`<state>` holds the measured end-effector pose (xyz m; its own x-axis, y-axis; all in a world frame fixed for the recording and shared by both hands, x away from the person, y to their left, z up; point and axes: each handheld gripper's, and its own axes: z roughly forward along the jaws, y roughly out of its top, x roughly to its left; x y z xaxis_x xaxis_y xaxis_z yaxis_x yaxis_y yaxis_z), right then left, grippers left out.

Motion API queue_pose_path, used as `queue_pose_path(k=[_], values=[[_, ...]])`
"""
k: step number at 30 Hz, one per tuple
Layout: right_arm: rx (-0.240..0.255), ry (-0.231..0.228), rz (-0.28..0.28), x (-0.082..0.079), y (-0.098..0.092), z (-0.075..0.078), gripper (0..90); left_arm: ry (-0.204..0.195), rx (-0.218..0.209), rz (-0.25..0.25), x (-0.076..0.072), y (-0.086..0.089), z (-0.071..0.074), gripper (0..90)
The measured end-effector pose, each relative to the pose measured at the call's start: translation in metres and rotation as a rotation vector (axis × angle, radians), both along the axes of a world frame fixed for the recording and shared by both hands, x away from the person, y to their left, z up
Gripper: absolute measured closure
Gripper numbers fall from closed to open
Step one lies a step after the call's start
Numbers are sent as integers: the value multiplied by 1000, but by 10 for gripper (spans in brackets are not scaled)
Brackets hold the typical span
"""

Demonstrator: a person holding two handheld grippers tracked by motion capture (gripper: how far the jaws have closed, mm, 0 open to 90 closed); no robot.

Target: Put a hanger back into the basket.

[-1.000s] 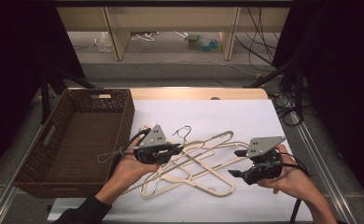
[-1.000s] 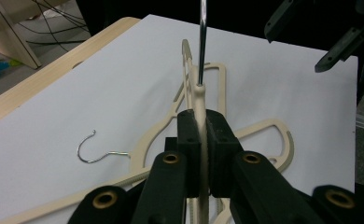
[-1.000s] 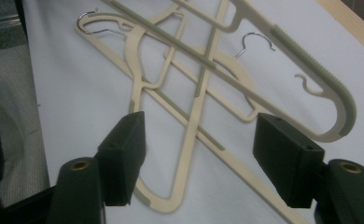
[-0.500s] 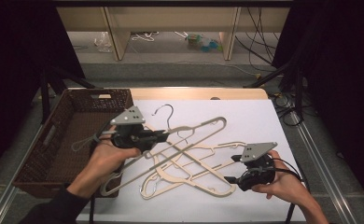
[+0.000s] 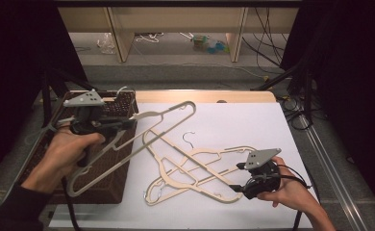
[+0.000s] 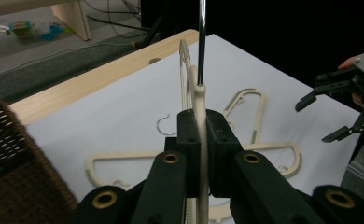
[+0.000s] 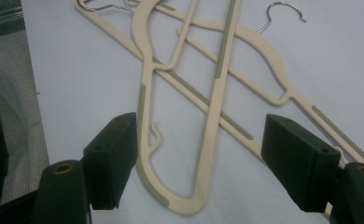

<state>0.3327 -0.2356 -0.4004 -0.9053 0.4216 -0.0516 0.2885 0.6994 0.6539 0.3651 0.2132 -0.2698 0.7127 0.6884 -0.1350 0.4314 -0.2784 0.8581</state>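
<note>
A cream hanger (image 5: 142,132) is clamped at its neck by the left hand-held gripper (image 5: 130,122) and held above the wicker basket (image 5: 111,168). The right hand-held gripper (image 5: 233,177) is spread wide beside two hangers (image 5: 195,166) crossed on the white surface (image 5: 253,125).

No readable text, labels, brands, numbers or signs appearing anywhere. Small colourful items lying on floor beyond table, too blurred to be showing any lettering.
</note>
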Motion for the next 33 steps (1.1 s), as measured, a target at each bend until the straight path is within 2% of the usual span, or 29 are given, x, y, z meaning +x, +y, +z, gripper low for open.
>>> queue_pose_path(k=[3,8,9,10,14,19,20,26,33], values=[[3,2,-10,0,0,-2,284,15,-4,39,4,19,5,856],[4,-1,-8,1,0,-4,285,16,9,97,8,49,13,857],[6,0,-9,1,0,-4,285,8,15,117,10,63,15,857],[6,0,-9,1,0,-4,285,8,15,117,10,63,15,857],[4,8,-12,1,1,-4,285,10,9,165,13,87,18,857],[5,10,-13,2,1,-5,285,32,-21,198,19,109,14,857],[5,8,-17,2,1,-5,285,36,-39,197,20,112,13,857],[4,11,-18,2,1,-6,285,51,-64,205,27,128,8,857],[0,18,-7,3,0,-6,284,89,-97,233,41,153,-6,857]])
